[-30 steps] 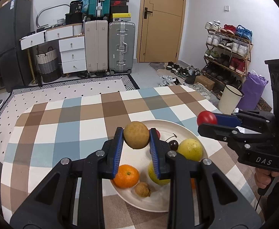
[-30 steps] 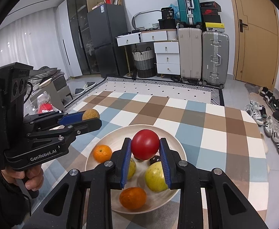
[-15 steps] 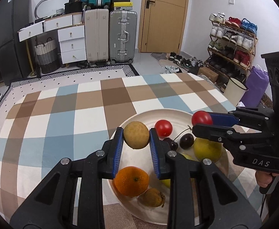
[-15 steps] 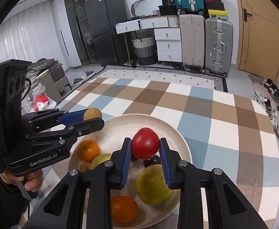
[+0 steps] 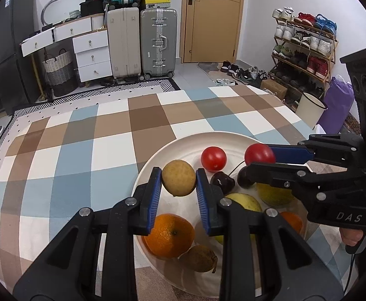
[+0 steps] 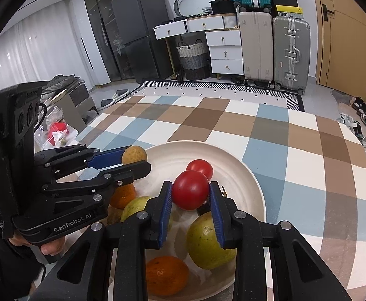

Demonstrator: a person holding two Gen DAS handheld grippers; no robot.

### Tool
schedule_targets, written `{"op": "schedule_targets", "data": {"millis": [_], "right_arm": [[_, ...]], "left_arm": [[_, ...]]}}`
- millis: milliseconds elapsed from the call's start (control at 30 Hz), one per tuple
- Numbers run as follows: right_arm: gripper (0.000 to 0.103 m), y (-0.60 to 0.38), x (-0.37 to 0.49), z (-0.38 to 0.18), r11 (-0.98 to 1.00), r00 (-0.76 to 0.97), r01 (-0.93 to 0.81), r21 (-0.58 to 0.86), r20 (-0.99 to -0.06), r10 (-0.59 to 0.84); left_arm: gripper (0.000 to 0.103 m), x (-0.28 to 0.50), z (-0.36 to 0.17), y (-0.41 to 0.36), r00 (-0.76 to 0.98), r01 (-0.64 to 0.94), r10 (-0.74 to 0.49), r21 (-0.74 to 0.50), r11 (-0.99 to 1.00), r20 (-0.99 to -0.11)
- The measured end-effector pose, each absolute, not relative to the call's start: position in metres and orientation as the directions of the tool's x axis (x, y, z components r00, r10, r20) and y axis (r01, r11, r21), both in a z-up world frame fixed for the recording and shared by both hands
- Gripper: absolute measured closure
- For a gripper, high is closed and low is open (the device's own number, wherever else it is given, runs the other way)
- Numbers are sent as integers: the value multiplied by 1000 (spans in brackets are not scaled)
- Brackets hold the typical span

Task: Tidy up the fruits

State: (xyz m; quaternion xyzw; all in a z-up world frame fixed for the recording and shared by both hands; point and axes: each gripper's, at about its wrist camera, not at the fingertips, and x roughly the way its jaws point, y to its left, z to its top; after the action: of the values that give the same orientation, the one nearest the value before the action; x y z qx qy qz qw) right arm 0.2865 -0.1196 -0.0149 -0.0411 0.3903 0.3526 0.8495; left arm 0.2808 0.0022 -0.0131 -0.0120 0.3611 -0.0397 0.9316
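Note:
A cream plate [image 5: 157, 160] [image 6: 248, 175] of fruit rests on the checked tablecloth. My left gripper [image 5: 179, 183] [image 6: 135, 159] is shut on a small brown-yellow round fruit [image 5: 178, 181] [image 6: 134, 154] just above the plate's left part. My right gripper [image 6: 190, 192] [image 5: 258, 159] is shut on a red tomato [image 6: 190, 189] [image 5: 259, 153] over the plate's middle. In the plate lie another red tomato [image 5: 213, 158] [image 6: 200, 168], dark cherries [image 5: 222, 181], an orange [image 5: 169, 235] [image 6: 166, 274], yellow-green fruits [image 6: 206, 243] [image 5: 243, 199] and a small brown fruit [image 5: 199, 258].
The checked tablecloth [image 5: 82, 150] [image 6: 295, 155] stretches left of and beyond the plate. Suitcases [image 5: 142, 42], a white drawer unit [image 5: 90, 52], a shoe rack [image 5: 305, 47] and a white bin [image 5: 309, 110] stand on the floor past the table. A hand [image 6: 50, 247] holds the left gripper.
Both grippers have sunk toward the plate while keeping their fruits. The plate and its fruit now look larger and closer in both views.

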Motion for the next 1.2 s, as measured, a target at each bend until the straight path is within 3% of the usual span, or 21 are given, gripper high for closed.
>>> {"op": "schedule_targets", "data": {"millis": [100,267,333,400,467,533,600,1200], "right_arm": [[71,-120,286,-12,753,460,-627,199,-686,564],[52,-126,282,-6,764,486,-617,188,-673,558],[48,-130,279,-5,768,492,-614,180,-674,551],[33,-135,275,-4,773,500,-609,179,-670,549],[19,-143,270,-1,771,514,-608,188,-647,564],[11,-150,265,4,769,522,-608,199,-629,576],[4,-157,260,9,770,534,-602,213,-610,586],[1,-187,185,4,760,587,-616,208,-522,619]], "left_arm": [[78,281,-13,2,738,67,-88,-58,996,-669],[73,278,-12,2,739,62,-94,-73,995,-667],[60,272,-9,1,746,65,-89,-61,996,-660],[34,266,-5,0,758,58,-78,-52,997,-648],[19,258,-1,1,768,50,-73,-53,997,-636],[16,248,1,4,777,41,-68,-58,997,-626],[0,235,5,11,785,21,-57,-66,998,-617],[0,140,17,8,855,-21,-31,-93,995,-517]]}}
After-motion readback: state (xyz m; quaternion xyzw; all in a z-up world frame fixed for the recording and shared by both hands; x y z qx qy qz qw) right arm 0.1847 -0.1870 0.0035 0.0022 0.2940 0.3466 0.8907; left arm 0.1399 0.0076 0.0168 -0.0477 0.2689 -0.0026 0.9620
